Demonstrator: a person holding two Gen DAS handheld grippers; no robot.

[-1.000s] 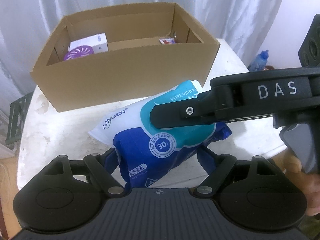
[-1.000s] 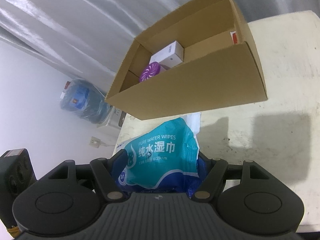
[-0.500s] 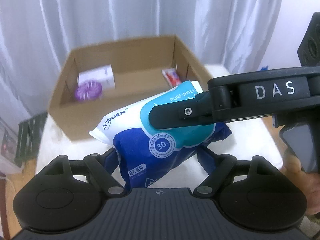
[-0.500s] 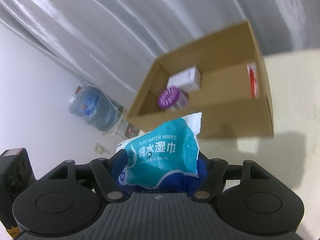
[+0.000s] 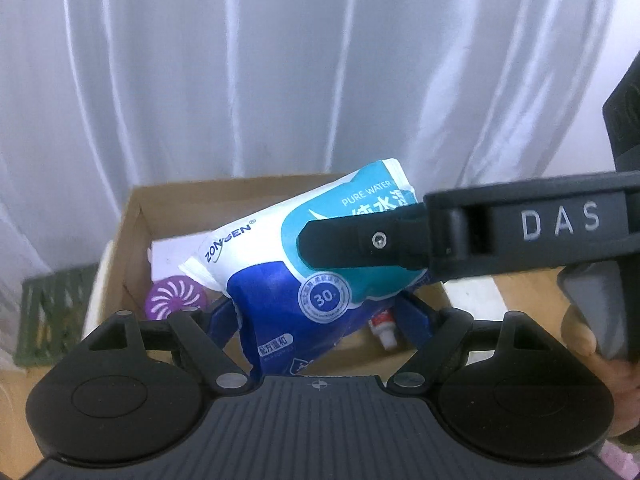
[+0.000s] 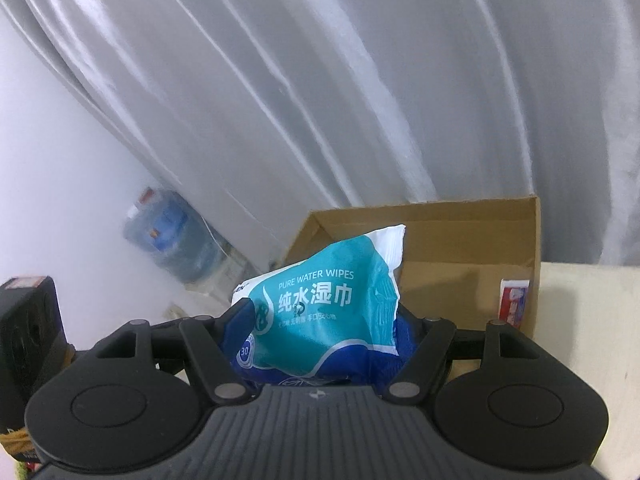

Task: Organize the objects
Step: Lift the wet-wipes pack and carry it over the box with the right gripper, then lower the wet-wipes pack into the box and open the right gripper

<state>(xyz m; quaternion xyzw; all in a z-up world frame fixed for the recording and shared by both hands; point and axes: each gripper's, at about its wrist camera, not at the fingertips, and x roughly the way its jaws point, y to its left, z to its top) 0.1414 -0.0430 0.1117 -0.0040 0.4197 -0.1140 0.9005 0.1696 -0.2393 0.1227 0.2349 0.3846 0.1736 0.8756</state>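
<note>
A blue and teal pack of wet wipes (image 5: pixel 280 280) is held in the air over the open cardboard box (image 5: pixel 136 216). My left gripper (image 5: pixel 316 312) is shut on its lower end. My right gripper (image 6: pixel 320 320) is shut on the same pack (image 6: pixel 320 304); one of its fingers (image 5: pixel 360 242) crosses the pack in the left wrist view. Inside the box lie a purple round disc (image 5: pixel 176 300), a white carton (image 5: pixel 172 252) and a small red and white tube (image 5: pixel 384 328), also seen in the right wrist view (image 6: pixel 514 296).
White curtains (image 5: pixel 280 60) hang behind the box. The box stands on a white table (image 6: pixel 592 320). A water jug (image 6: pixel 176 236) stands on the floor at the left. A green crate (image 5: pixel 52 320) sits beyond the table's left edge.
Both grippers have carried the wipes pack up and forward, from above the table in front of the box to over the box's open top. The grip has not changed.
</note>
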